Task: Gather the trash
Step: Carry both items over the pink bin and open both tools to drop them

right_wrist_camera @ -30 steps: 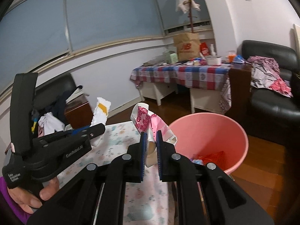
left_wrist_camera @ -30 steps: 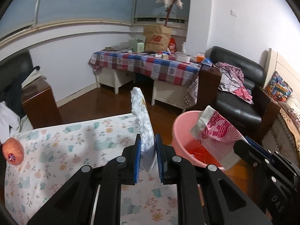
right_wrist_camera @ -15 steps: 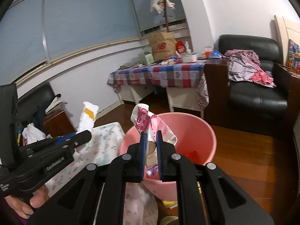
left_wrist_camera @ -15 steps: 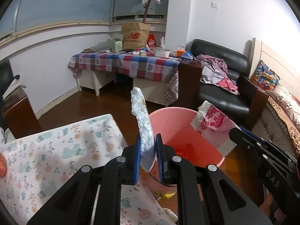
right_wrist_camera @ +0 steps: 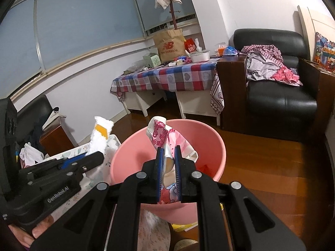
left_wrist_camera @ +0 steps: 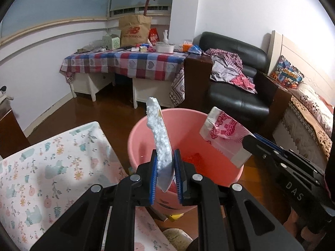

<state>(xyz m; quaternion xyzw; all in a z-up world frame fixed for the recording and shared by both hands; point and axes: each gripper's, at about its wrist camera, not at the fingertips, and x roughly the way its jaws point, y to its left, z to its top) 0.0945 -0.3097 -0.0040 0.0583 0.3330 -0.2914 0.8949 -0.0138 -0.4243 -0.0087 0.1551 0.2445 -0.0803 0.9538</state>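
Note:
My left gripper [left_wrist_camera: 165, 168] is shut on a white foam piece [left_wrist_camera: 159, 133] and holds it upright over the near rim of the pink bucket [left_wrist_camera: 142, 125]. My right gripper [right_wrist_camera: 168, 167] is shut on a pink-and-white patterned wrapper [right_wrist_camera: 162, 135] above the same bucket [right_wrist_camera: 217, 146]. In the left wrist view the wrapper [left_wrist_camera: 224, 136] hangs over the bucket's right side from the right gripper [left_wrist_camera: 251, 141]. In the right wrist view the foam piece [right_wrist_camera: 100, 135] and left gripper [right_wrist_camera: 92, 159] are left of the bucket. Red trash [left_wrist_camera: 192, 158] lies inside the bucket.
A floral-cloth table [left_wrist_camera: 41, 163] is at the lower left, beside the bucket. Behind stand a checkered-cloth table [left_wrist_camera: 129, 62] with a paper bag, a dark wooden cabinet [left_wrist_camera: 194, 79] and a black sofa [left_wrist_camera: 234, 92] with clothes. Yellow scraps [left_wrist_camera: 174, 216] lie on the wood floor under the bucket.
Both grippers have moved forward from over the floral table to above the pink bucket, still holding the foam piece and the wrapper. The bucket now fills the centre of both views.

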